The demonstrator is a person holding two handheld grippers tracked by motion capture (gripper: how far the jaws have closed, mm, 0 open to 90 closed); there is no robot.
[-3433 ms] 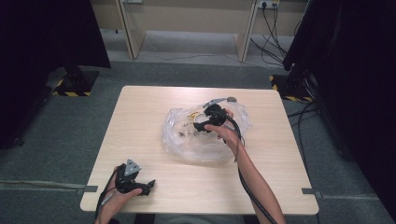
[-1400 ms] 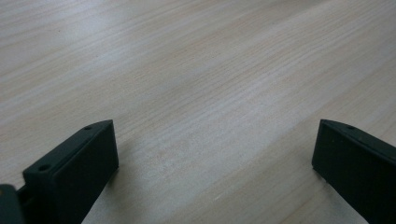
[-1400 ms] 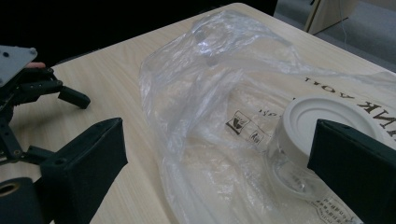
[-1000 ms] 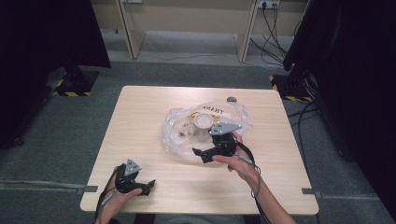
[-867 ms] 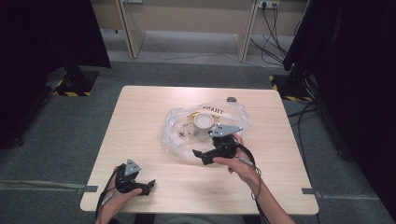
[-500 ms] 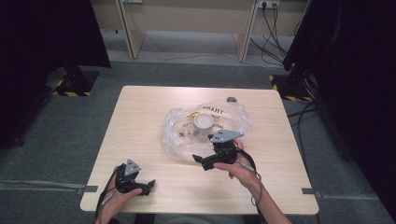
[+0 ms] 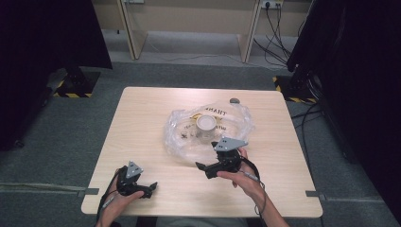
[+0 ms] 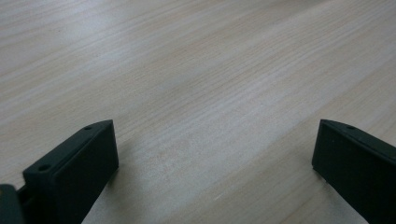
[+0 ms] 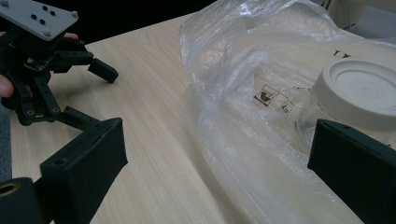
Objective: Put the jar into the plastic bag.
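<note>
The right gripper [image 7: 204, 169] has its jaws spread wide with nothing between them; it has drawn back out of the clear plastic bag [image 7: 182, 137] toward the near edge of the wooden table [image 7: 142, 109] since a few seconds ago. Inside the bag stands a clear jar with a white lid [image 7: 206, 124], now uncovered. The left gripper [image 7: 150, 189] stays parked at the near left corner, jaws likewise apart over bare wood. A small grey disc [image 7: 234, 100] lies beyond the bag.
</note>
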